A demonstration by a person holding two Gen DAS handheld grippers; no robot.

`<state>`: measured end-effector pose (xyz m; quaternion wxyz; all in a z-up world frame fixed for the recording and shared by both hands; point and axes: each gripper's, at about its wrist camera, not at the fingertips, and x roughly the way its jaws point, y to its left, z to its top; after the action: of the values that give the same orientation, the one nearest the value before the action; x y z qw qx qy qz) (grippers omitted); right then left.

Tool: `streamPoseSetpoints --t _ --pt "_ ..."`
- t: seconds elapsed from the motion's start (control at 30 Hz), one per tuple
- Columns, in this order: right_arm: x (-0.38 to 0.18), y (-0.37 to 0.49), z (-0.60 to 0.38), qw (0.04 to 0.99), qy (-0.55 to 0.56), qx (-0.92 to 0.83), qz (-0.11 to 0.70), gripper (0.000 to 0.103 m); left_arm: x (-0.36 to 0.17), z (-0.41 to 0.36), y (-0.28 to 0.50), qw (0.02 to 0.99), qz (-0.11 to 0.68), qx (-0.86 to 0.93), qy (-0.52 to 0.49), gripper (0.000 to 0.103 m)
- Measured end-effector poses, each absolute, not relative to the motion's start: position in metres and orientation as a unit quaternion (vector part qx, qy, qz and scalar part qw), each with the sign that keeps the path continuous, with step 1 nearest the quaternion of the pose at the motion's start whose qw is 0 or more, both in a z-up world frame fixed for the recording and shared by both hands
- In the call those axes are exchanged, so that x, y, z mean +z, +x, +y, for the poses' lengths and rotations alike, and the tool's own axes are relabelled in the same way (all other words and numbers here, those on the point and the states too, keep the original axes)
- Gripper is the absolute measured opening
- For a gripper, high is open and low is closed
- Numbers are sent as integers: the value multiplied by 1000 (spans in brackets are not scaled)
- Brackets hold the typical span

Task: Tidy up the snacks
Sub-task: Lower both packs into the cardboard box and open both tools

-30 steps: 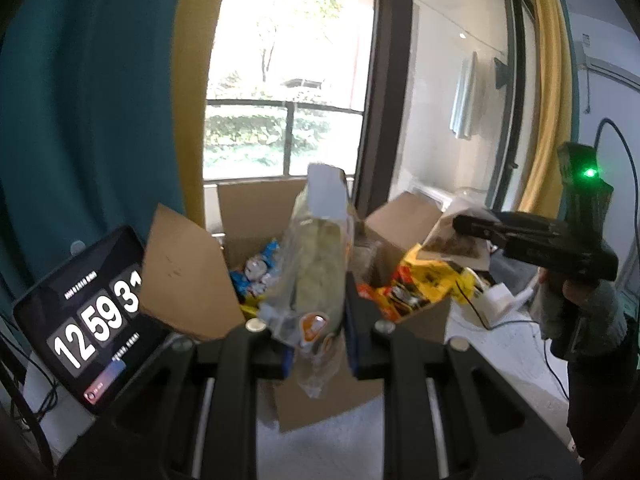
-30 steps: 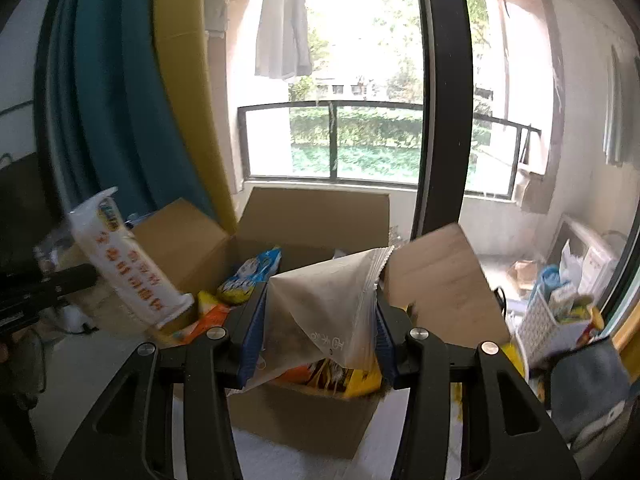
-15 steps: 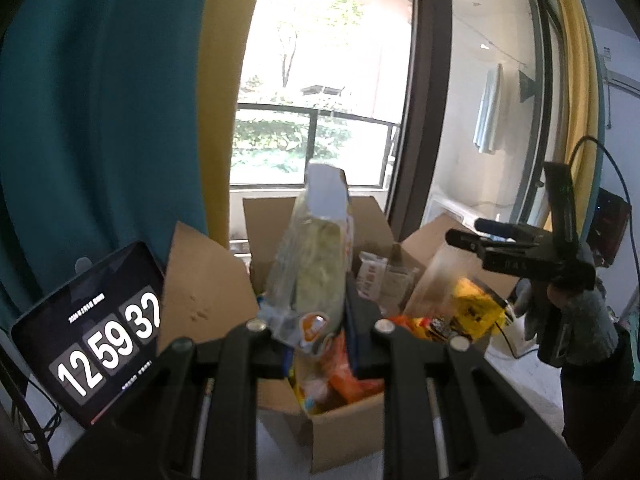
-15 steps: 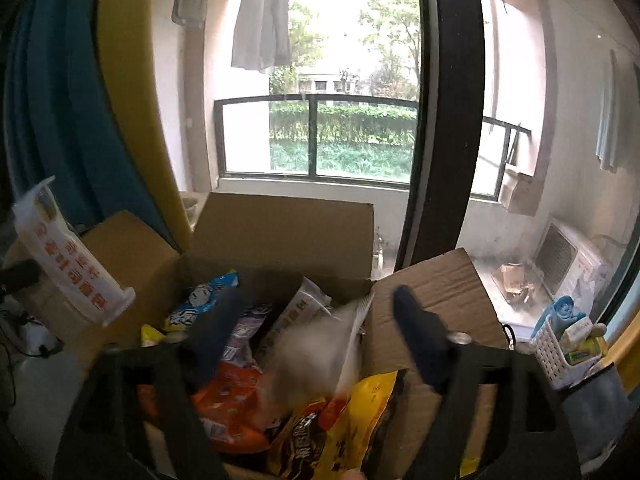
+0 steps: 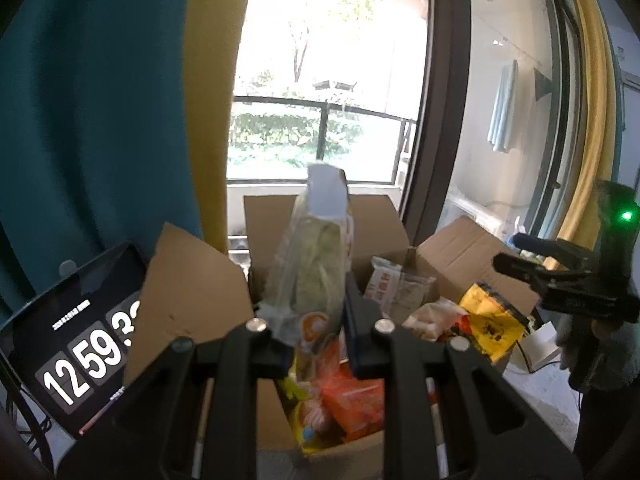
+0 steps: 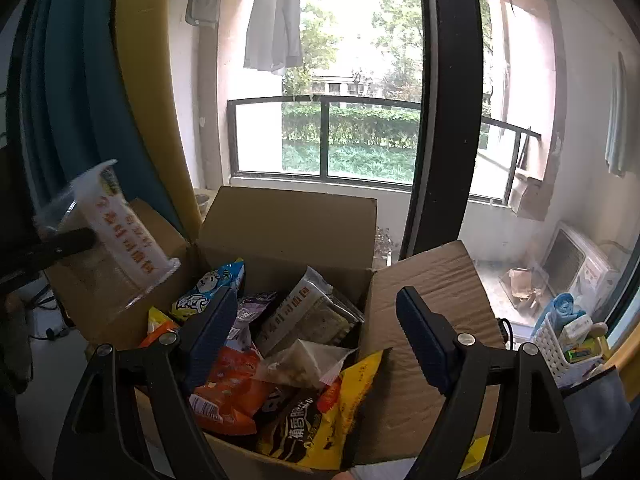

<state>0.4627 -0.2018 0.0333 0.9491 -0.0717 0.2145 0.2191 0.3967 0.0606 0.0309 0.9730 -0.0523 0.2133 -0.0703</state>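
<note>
On the floor before the tall window point(image 6: 360, 136) sits the cardboard box point(image 6: 288, 232), its flaps folded outward and its inside already heaped with snack packets. Largest among them near the front is a yellow and black bag point(image 6: 320, 428), with an orange packet point(image 6: 232, 392) beside it, a blue and white one point(image 6: 210, 292) toward the back left, and a clear packet of dark sheets with a white label point(image 6: 316, 316) leaning against the right wall. A small clear pouch point(image 6: 308, 364) lies on top of the pile in the middle.

To the left of the box stands a tablet point(image 5: 76, 344) showing a clock.

Above the box's near edge, the left gripper point(image 5: 316, 320) is clamped tight on the bottom end of a tall clear bag of pale snacks point(image 5: 316, 264), which stands upright between the jaws. The right gripper point(image 6: 316, 328) hangs over the pile with its jaws spread wide and nothing between them; they have just been opening, and the small pouch lies directly below.

The step in hand looks like dropping items into the box one by one: the right side's delivery seems done, the left's is pending. Next, the tall bag probably needs carrying further over the opening, lowering toward a free spot, and releasing, while the right hand goes for another loose snack.
</note>
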Motion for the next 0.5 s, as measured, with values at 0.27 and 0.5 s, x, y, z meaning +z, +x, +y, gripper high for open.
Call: streamPoseSetpoints --t 0.27,0.5 --pt "37 456 -216 951 -61 219 210 84 27 46 413 966 242 -71 -46 36" --pt "39 447 -226 952 -58 214 210 84 37 31 399 967 231 -101 -43 49"
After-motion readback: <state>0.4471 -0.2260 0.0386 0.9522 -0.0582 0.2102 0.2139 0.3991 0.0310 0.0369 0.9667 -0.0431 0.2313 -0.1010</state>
